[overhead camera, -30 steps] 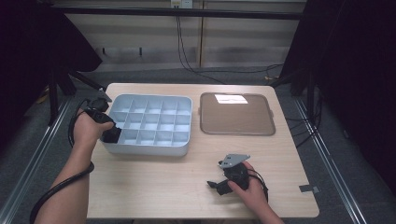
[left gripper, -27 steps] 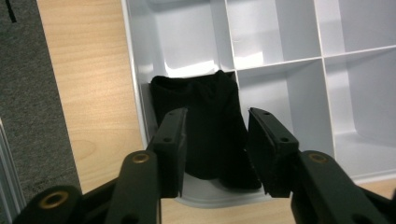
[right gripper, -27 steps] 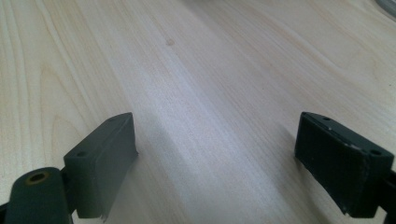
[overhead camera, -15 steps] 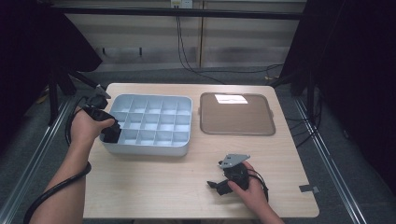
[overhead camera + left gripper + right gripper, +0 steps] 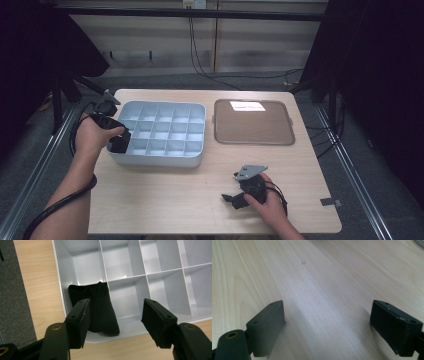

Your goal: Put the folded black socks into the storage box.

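Note:
A pale blue-grey compartment tray (image 5: 165, 159) stands on the left half of the wooden table. A black cloth item (image 5: 100, 307), bunched like a sock, lies in its near-left corner compartment. My left gripper (image 5: 116, 312) hovers over that corner (image 5: 120, 144). Its jaws have just been opening and stand apart, with the cloth below and between them but not pressed by the pads. My right gripper (image 5: 232, 199) rests near the table's front edge at the right. It is open (image 5: 327, 317), with bare wood between its fingers.
A brown flat tray (image 5: 252, 122) lies to the right of the compartment tray, with a bright white patch (image 5: 246, 105) at its far side. The tray's other compartments (image 5: 160, 262) look empty. Cables run across the floor behind the table.
The left hand has shifted a little at the tray's near-left corner. The right hand and its gripper have kept still.

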